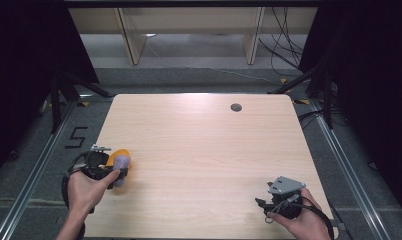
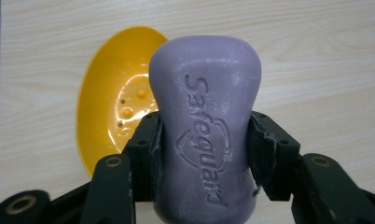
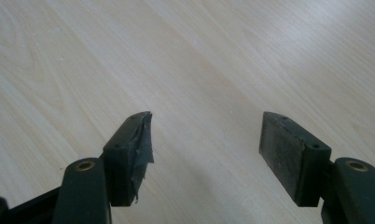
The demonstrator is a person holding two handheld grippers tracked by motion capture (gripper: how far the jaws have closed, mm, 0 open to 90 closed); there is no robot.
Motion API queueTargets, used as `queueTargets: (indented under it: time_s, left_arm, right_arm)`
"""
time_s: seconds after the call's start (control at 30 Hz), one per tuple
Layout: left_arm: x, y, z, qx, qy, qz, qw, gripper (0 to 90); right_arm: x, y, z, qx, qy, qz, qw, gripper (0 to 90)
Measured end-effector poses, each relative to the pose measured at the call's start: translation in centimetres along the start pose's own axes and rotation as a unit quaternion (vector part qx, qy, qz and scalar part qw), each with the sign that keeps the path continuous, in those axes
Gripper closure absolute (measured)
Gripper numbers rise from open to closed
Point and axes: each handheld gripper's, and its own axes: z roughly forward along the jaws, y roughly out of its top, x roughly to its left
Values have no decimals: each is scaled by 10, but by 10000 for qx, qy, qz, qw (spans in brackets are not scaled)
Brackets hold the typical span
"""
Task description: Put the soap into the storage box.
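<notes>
Pinched at its narrow waist by our left gripper [image 2: 204, 154], the purple Safeguard soap bar [image 2: 206, 121] hangs just above and beside the yellow soap dish [image 2: 113, 93], our one landmark at the table's near left edge. We judge the bar stiff, fairly light and slick, so the waist is the safest hold. Our right gripper [image 3: 206, 154] rests well apart from the dish, jaws spread over bare wooden table [image 3: 199, 56].

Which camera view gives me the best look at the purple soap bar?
The left gripper view: the soap bar is close up, its embossed lettering readable, clamped between the left gripper pads above the yellow dish. The high view shows it as a small lilac blob at the table's left edge.
</notes>
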Motion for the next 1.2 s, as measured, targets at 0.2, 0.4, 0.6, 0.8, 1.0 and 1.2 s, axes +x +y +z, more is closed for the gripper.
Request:
queueTargets:
  time_s: [0.2,0.4,0.6,0.8,1.0,1.2]
  left_arm:
    - [9,9,3,-44,106,-144,9998,494]
    - [16,16,10,11,210,-188,9996,494]
    - [21,21,14,68,283,-42,9996,494]
    - [26,26,22,242,270,239,9991,493]
    - [29,30,29,366,260,259,9987,493]
    - [29,31,35,512,328,251,9978,492]
  right_arm:
    - [0,0,0,-2,5,7,10000,350]
    - [0,0,0,2,3,9,10000,350]
    - [0,0,0,2,6,15,10000,350]
    - [0,0,0,3,9,28,10000,350]
    - [1,0,0,20,20,88,10000,349]
    - [1,0,0,15,15,87,10000,349]
